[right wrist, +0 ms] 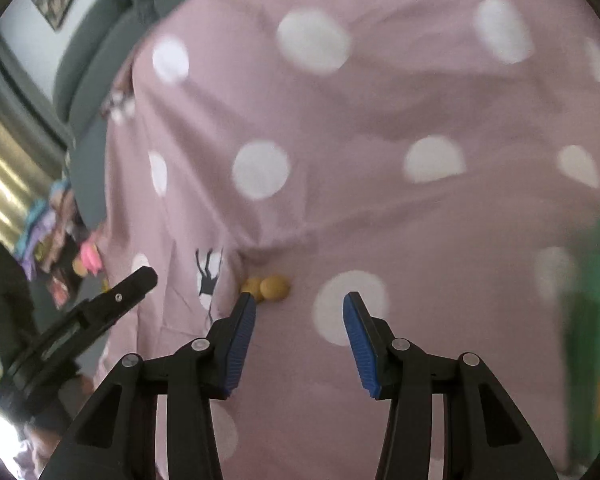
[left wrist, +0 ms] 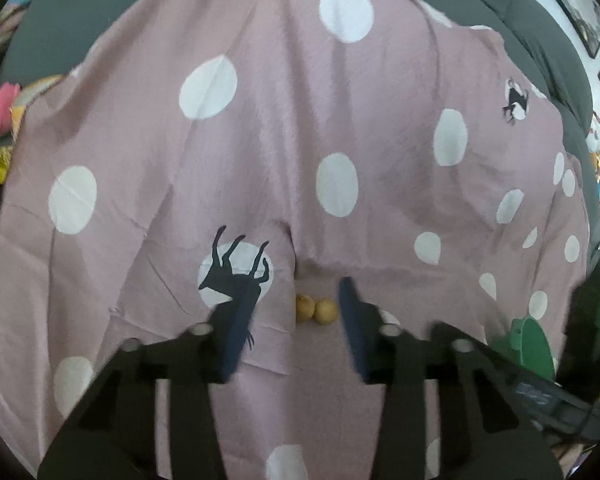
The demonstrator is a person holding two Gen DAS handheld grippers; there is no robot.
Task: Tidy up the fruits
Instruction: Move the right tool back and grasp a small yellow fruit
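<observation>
Blue-padded fingers [left wrist: 236,332] of the left tool [left wrist: 296,328] stand apart with nothing between them, tips just short of two small yellow fruits [left wrist: 316,309]. The fruits lie touching each other on a pink sheet [left wrist: 260,128] with white dots, right below a crease in it. A black deer print [left wrist: 236,276] on one white dot sits just left of the fruits. From the right wrist view, the right tool [right wrist: 298,304] also stands open and empty, its left pad [right wrist: 242,336] just beside the fruits. A green container [left wrist: 528,344], blurred, lies well to the right of the fruits. Grey cushions [left wrist: 60,40] border the sheet's far edge.
</observation>
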